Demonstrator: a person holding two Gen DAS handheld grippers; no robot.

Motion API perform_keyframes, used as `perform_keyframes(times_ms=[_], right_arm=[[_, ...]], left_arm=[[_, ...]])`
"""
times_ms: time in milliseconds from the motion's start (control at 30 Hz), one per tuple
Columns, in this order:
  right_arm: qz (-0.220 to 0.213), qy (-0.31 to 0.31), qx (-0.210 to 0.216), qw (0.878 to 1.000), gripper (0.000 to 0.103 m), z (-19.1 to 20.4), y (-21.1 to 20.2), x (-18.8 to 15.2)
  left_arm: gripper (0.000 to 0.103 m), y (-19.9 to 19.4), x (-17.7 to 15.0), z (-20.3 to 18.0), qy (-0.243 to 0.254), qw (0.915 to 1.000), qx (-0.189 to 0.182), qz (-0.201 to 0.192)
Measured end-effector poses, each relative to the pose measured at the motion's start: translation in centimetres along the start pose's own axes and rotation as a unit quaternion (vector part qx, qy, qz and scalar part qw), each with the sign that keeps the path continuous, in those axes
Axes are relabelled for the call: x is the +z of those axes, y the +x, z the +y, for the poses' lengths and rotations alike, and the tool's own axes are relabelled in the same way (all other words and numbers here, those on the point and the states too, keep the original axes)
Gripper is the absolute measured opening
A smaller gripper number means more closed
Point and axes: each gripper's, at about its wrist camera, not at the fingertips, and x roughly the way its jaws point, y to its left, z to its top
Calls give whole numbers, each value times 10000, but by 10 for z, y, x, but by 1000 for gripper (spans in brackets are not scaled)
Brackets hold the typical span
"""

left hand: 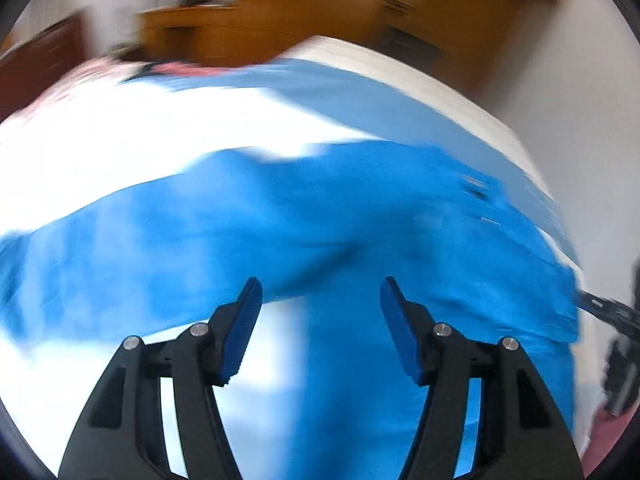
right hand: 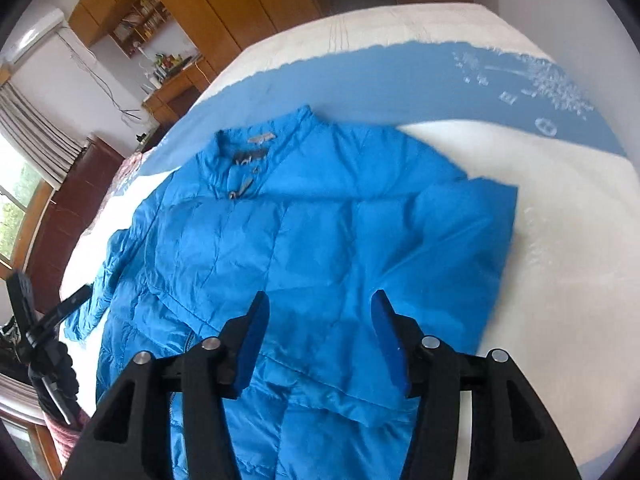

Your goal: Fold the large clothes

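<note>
Left tool (left hand: 321, 294) agape, right tool (right hand: 320, 306) agape, jacket (right hand: 304, 232) beneath

Bright blue puffer jacket (right hand: 280, 240), zipped, front up, spread flat on bed

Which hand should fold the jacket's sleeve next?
Probably left. The left tool hangs open over the puffy bright blue jacket's outstretched sleeve. The right tool, also open, is over an already folded sleeve.

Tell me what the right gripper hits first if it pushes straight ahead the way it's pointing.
Most likely the blue jacket: the open right gripper points at its front panel, spread on the bed, with nothing visible between. How far the fingertips are above the fabric can't be judged.
</note>
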Motion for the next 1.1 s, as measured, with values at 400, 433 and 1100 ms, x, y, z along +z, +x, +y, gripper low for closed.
perform_keyframes(times_ms=[400, 433, 1100], right_arm=[[343, -139, -192, 9991, 53, -4, 33, -1], [350, -157, -205, 9991, 53, -3, 34, -1], [492, -296, -421, 9975, 54, 4, 58, -9]], left_arm=[[59, -62, -61, 212, -2738, 9528, 1212, -503], [56, -56, -56, 223, -2912, 9501, 998, -506], [1, -13, -45, 242, -3516, 9322, 448, -731]])
